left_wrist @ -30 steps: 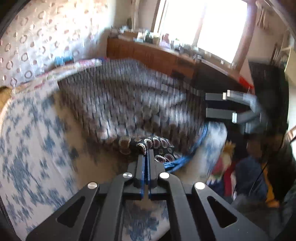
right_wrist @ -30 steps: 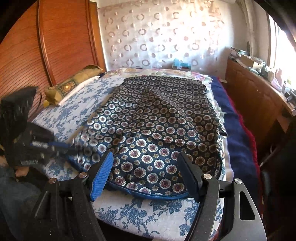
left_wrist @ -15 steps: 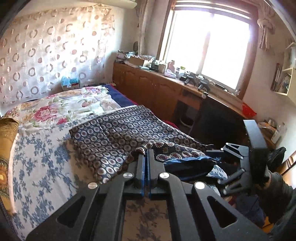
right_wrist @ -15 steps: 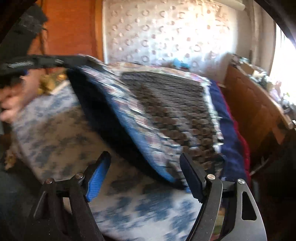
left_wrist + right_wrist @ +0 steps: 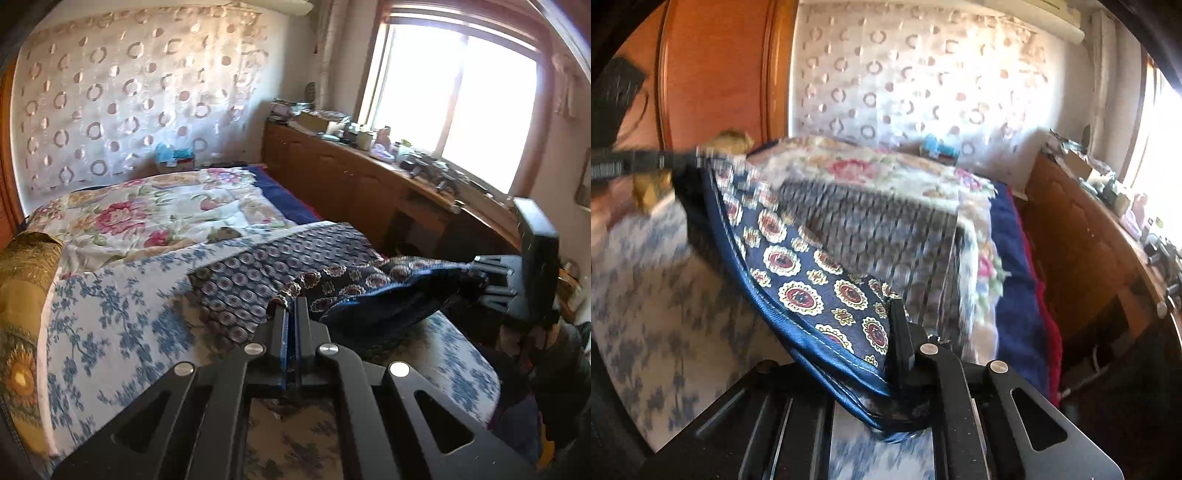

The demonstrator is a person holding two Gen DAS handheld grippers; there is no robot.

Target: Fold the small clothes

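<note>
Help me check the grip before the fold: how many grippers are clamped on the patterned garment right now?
2. The left gripper pinches one end of the patterned garment; the right gripper has just closed on the blue-trimmed edge at the other end, lifting it off the bed.

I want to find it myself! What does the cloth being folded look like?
Look at the bed with the blue-flowered white sheet. On its window side lies a dark navy garment with a shiny blue trim, its near edge lifted. Unlike the flowery bedding, it is covered in small red-and-cream round medallions.
</note>
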